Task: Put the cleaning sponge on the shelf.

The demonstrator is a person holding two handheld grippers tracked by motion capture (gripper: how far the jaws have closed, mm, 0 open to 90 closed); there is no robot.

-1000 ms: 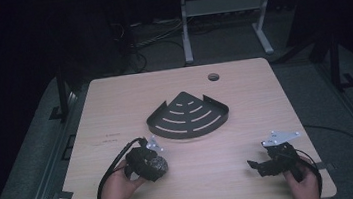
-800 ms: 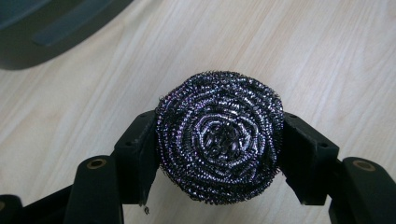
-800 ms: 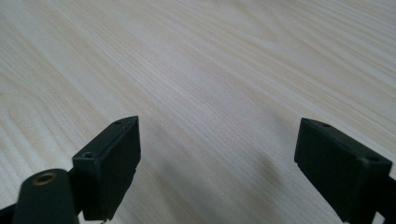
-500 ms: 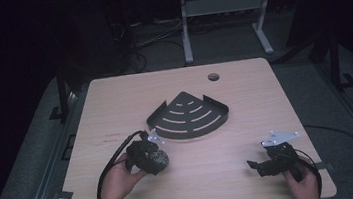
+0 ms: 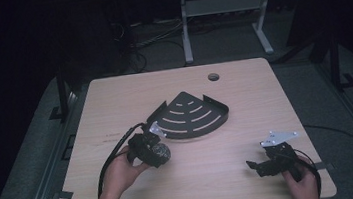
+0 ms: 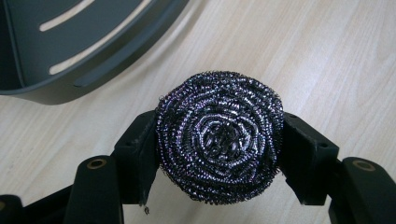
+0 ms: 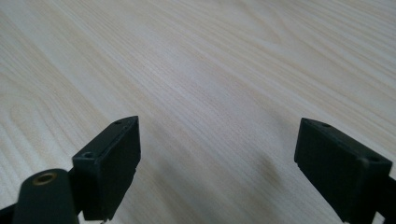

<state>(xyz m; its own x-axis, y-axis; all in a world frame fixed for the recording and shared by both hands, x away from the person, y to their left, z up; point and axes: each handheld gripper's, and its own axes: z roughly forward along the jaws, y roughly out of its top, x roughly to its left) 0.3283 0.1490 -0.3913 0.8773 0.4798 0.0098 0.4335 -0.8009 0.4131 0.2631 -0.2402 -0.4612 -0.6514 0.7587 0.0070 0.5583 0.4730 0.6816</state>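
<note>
Left fingers [image 6: 219,154] are pinching the scourer [image 6: 219,140], carrying it just at 7 o'clock of the rack [image 5: 189,115]; next, easing it over the rim. Right fingers [image 7: 233,168] are resting spread.

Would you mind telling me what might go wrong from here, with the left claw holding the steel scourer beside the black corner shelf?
The left claw squeezes the springy steel scourer only at its sides, so it might twist or slip out over the table. The corner shelf lies loose and close by; catching its raised rim could push it along. The right claw hangs open and empty, so nothing steadies the shelf.
</note>
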